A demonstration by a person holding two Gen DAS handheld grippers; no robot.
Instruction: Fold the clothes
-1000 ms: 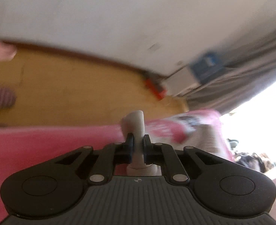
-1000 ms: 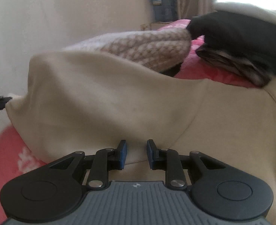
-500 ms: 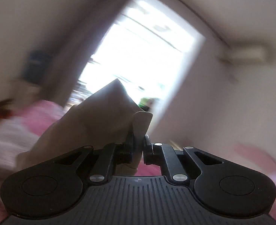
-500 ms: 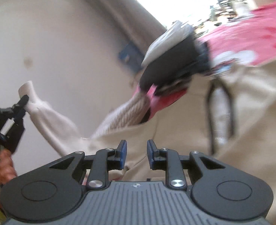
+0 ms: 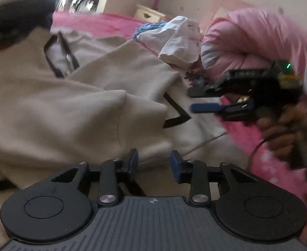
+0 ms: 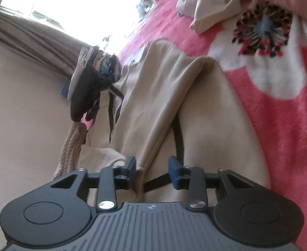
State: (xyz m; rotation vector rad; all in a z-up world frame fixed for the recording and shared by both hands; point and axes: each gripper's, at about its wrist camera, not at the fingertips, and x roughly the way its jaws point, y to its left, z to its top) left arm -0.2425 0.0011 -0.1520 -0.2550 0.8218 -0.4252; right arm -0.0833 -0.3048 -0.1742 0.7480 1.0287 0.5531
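A beige garment (image 5: 74, 113) with black trim lies folded over on the pink bed cover (image 5: 258, 146). My left gripper (image 5: 154, 163) hovers just over its near fold. Its jaws are opening, and the pads press on nothing. To the right, a hand holds my right gripper (image 5: 205, 101) above the garment's edge, its blue pads apart. In the right wrist view the same beige garment (image 6: 195, 115) fills the middle. The right gripper (image 6: 152, 167) is opening, with a loose cloth fold between the pads but not pinched.
A pile of dark clothes (image 5: 17, 14) sits at the bed's far left, with a knitted piece (image 6: 70, 146) hanging below it. A white garment (image 5: 180, 39) and a pink quilt (image 5: 258, 41) lie at the far right. A cabinet (image 5: 149, 14) stands behind, with a curtain (image 6: 28, 39) by the bright window.
My left gripper swung across with a beige cloth corner pinched in it, and has now let go. The right gripper's jaws have widened. The garment now lies folded on the bed.
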